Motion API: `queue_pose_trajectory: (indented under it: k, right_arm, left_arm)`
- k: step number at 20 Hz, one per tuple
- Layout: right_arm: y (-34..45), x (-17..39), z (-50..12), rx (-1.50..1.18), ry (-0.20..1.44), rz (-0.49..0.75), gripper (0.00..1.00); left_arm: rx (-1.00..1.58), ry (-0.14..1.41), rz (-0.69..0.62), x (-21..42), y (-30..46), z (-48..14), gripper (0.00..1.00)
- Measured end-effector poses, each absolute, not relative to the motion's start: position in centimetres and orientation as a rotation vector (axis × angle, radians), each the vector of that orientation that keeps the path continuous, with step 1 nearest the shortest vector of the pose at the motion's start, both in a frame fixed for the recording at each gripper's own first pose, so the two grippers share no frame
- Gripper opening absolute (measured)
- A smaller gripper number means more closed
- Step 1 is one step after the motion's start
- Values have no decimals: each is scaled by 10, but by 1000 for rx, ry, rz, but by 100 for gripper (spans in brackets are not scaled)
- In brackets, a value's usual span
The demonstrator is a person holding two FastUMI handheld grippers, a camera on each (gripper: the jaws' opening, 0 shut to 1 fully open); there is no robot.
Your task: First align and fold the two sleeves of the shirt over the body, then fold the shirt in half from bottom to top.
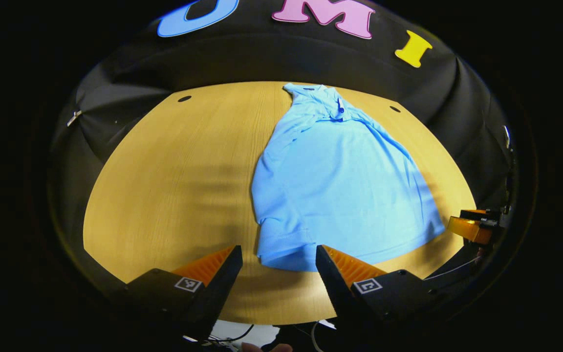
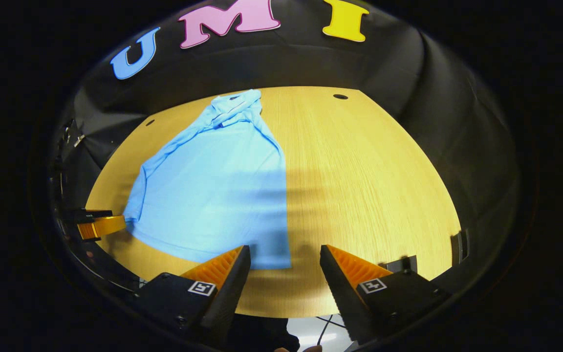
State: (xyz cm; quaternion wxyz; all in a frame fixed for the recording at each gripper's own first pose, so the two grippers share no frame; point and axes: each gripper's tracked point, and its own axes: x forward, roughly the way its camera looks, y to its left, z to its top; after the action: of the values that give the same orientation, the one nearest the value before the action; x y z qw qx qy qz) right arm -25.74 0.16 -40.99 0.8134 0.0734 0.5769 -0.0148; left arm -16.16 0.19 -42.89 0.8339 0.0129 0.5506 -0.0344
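Left gripper view: blue shirt (image 1: 340,190) lies flat on the wooden table (image 1: 174,186), collar at 12 o'clock, hem near the fingers. Both sleeves look already folded over the body, so the sides run narrow. Left gripper (image 1: 279,266) is spread wide, empty, hovering just short of the hem's corner. The other gripper sits at 3 o'clock by the hem.

Right gripper view: shirt (image 2: 213,190) at 10 o'clock, right gripper (image 2: 285,266) also wide apart, holding nothing, at the hem's near corner. Left to do, likely: the bottom-to-top fold.
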Motion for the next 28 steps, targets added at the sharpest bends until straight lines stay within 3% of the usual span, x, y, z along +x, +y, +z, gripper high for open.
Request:
queue_pose_trajectory:
  k: [10, 11, 12, 14, 15, 16, 20, 21, 22, 28]
  right_arm:
    - [35, -243, -438, 131, 1275, 21, 85]
    - [41, -243, -437, 127, 1276, 54, 72]
    - [46, -243, -437, 130, 1275, 74, 67]
    - [54, -241, -436, 143, 1264, 80, 27]
    - [57, -240, -436, 153, 1258, 94, 6]
    - [60, -239, -437, 181, 1262, 111, 5]
    - [49, -204, -419, 302, 1186, 57, 5]
    - [43, -185, -409, 314, 1146, 44, 10]
    - [38, -165, -400, 319, 1104, 38, 5]
    - [8, -18, -380, 371, 906, 1, 5]
  left_arm:
    - [78, 1206, -101, -160, -4, -455, 97]
    - [80, 1199, -118, -160, -8, -455, 85]
    - [79, 1195, -130, -160, -10, -455, 62]
    - [69, 1175, -129, -157, -13, -454, 15]
    - [62, 1167, -130, -155, -14, -454, 11]
    - [47, 1169, -139, -155, -16, -453, 7]
    - [-21, 1114, -177, -129, -17, -431, 6]
    - [-41, 1085, -179, -112, -17, -419, 6]
    - [-58, 1056, -176, -93, -18, -410, 6]
    - [-128, 883, -162, 49, -27, -365, 6]
